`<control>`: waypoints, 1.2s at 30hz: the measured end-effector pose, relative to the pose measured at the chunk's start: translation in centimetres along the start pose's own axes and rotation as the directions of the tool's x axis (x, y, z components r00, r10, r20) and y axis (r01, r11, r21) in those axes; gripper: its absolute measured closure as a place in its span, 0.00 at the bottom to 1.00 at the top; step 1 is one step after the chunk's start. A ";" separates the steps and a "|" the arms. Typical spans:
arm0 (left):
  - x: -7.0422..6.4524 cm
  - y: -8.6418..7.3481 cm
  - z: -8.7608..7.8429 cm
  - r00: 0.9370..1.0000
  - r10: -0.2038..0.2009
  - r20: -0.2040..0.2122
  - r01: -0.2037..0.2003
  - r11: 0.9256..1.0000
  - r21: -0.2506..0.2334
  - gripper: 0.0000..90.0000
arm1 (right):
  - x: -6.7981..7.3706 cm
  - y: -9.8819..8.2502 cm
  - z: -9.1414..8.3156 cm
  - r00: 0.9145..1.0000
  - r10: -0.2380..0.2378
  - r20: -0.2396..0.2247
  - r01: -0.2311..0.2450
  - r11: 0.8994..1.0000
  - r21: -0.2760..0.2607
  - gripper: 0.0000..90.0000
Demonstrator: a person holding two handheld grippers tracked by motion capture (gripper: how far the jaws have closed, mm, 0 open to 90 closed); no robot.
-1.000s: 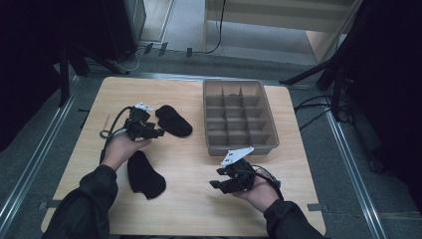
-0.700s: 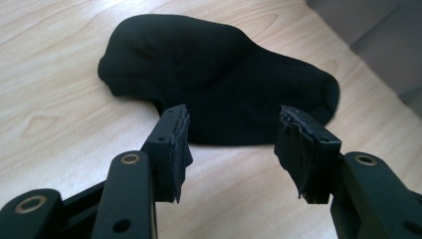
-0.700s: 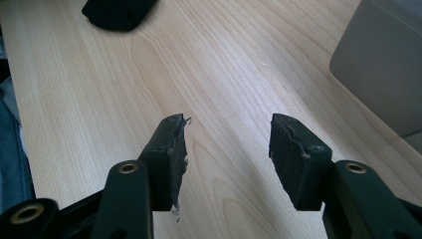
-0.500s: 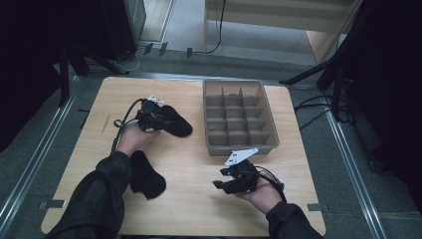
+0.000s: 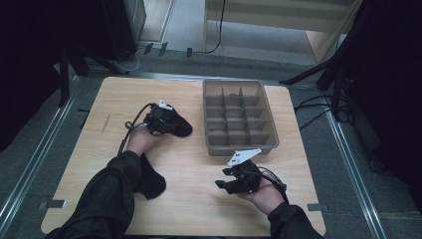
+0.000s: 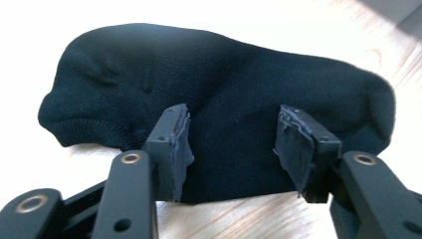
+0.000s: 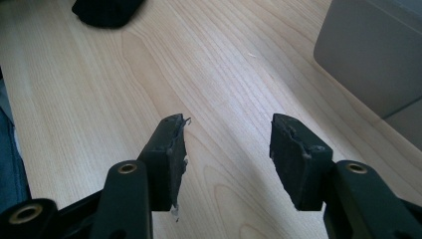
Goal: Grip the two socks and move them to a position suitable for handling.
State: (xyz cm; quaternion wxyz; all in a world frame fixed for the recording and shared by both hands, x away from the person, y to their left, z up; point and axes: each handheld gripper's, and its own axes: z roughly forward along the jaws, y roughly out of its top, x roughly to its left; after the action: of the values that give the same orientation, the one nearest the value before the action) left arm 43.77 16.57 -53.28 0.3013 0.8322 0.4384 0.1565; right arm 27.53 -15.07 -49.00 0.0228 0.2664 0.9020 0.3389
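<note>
Left gripper (image 6: 231, 144) in my left hand sits right at the black knitted fabric sock (image 6: 219, 99), its jaws spread apart and straddling the middle of the cloth; they have just been closing a little, with the sock between them, but the pads (image 6: 180, 144) do not yet pinch it, as far as I can see.

Going from the biggest thing down: the light wooden table (image 5: 189, 164) carries everything. The grey plastic divided tray (image 5: 239, 117) stands on its far right part, compartments bare. The sock I am after (image 5: 181, 127) lies on the table just left of that tray. In the left gripper view its long axis runs across my jaws, from side to side, so I meet it broadside and my jaws close along its length. A second black sock (image 5: 149, 181) lies nearer my body, partly under my left sleeve.

My left gripper (image 5: 161, 119) is over the sock, while my right gripper (image 5: 236, 181) hovers well apart from it, in front of the tray's near wall, jaws unclenched over bare wood with nothing between them (image 7: 226, 144). So the left hand is plainly the nearer one. I judge that the next move is simply to press down and pinch at mid-length.
</note>
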 end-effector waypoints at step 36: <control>-4.8 -3.4 -11.1 0.988 -0.100 0.121 0.099 0.995 0.008 0.94 | 0.3 0.5 0.4 1.000 -0.022 0.002 0.022 1.000 -0.002 0.54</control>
State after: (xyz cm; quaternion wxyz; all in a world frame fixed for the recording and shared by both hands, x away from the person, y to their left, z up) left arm 33.03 18.15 -46.91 0.3341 0.8175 0.4604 0.0902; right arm 27.62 -14.36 -48.93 0.0275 0.2568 0.9046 0.3392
